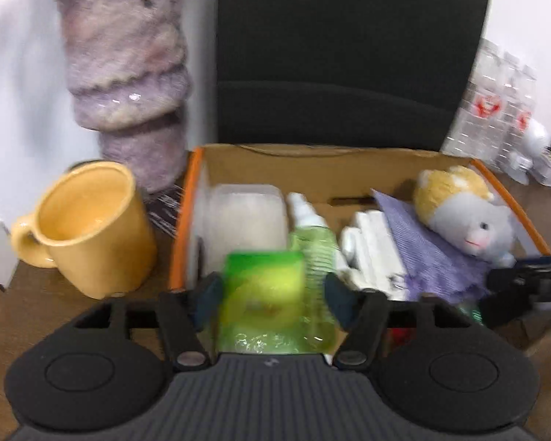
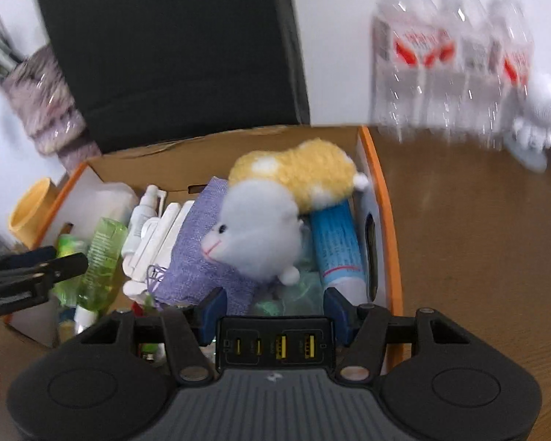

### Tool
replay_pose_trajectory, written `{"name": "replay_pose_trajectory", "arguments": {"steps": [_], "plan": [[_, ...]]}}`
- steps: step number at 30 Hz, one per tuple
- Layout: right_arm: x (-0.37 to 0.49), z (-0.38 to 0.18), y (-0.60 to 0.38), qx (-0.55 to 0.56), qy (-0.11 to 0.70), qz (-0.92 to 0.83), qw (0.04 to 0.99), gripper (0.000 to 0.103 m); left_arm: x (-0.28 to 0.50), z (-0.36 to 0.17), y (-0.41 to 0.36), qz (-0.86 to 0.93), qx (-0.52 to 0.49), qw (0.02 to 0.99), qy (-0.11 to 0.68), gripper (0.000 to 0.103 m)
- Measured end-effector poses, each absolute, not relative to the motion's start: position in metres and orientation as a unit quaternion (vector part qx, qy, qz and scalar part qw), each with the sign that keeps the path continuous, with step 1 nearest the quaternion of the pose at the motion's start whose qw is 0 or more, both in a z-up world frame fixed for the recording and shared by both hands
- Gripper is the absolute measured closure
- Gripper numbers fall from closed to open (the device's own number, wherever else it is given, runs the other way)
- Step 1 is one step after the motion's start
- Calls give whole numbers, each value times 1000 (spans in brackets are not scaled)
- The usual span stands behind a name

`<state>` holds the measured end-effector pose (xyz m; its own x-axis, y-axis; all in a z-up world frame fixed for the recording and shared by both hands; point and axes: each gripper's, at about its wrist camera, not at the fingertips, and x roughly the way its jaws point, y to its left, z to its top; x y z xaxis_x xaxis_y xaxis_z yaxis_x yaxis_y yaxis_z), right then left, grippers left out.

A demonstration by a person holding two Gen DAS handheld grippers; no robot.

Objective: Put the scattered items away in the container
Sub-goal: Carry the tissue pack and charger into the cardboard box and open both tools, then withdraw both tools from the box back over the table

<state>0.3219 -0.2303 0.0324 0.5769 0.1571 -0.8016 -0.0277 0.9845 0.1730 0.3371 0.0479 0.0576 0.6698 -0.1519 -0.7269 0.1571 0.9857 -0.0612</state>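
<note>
- Wooden table [image 2: 477,239] bears the box [image 2: 380,198].
- Left gripper [image 1: 272,294], jaws clamped on a green packet [image 1: 262,294], over the box.
- Right gripper [image 2: 273,316] grips a charger [image 2: 275,341] at the box's near edge.

Left gripper [image 1: 272,294] is clamped on a green packet; right gripper [image 2: 275,312] grips a black charger.

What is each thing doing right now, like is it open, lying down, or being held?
Left gripper: shut on green packet, over the box.
Right gripper: shut on black charger.
Cardboard box: open, crowded.
Plush toy: lying on purple cloth.
Green spray bottle: lying down in box.
Yellow mug: outside box, tilted.
</note>
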Motion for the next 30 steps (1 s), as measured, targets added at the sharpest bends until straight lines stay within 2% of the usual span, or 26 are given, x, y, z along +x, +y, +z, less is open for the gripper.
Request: {"name": "replay_pose_trajectory", "arguments": {"steps": [1, 2, 5, 9, 11, 19, 30], "plan": [[320, 36, -229, 70, 457, 52, 885, 45, 335, 61, 49, -90, 0, 913, 398, 18], [317, 43, -228, 67, 451, 55, 889, 44, 331, 66, 51, -87, -3, 916, 392, 15], [305, 66, -228, 59, 428, 53, 900, 33, 321, 81, 61, -83, -18, 915, 394, 15], [288, 90, -234, 64, 425, 55, 901, 33, 302, 102, 70, -63, -33, 913, 402, 10], [279, 95, -235, 58, 436, 60, 896, 33, 284, 110, 73, -67, -37, 913, 400, 3], [243, 91, -232, 43, 480, 59, 874, 33, 235, 123, 64, -58, -6, 894, 445, 2], [175, 105, -233, 41, 492, 46, 868, 30, 171, 136, 54, -47, 15, 893, 447, 2]]}}
